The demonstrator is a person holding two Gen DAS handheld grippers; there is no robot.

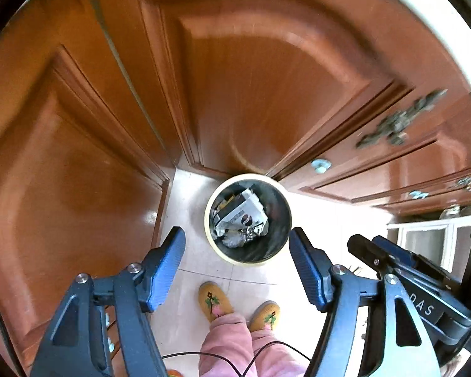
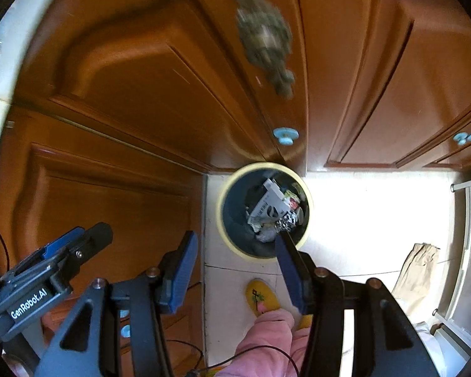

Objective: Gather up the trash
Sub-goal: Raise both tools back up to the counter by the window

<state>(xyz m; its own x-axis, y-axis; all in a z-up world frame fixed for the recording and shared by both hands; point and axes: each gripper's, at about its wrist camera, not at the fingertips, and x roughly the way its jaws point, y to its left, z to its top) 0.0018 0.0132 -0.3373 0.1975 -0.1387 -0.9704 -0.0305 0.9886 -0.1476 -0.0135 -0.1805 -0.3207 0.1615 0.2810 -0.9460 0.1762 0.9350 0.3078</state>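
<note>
Below, a round trash bin with a cream rim and dark inside stands on the pale tiled floor, tucked into the corner where the brown wooden cabinet doors meet. Crumpled trash lies inside it: white printed packaging, something silvery and foil-like, and darker scraps.

From the left wrist view, the left gripper hangs above the bin with its blue pads spread wide and nothing between them; the bin sits at 12 o'clock from the gap. The right gripper shows at 3 o'clock in this view, just beside the left one.

From the right wrist view, the right gripper is likewise released and empty, its right pad overlapping the bin rim in the picture. The bin appears at 1 o'clock from its gap.

Yellow embroidered slippers and pink trousers stand at 6 o'clock of the bin. Pale blue knobs dot the cabinet doors.
</note>
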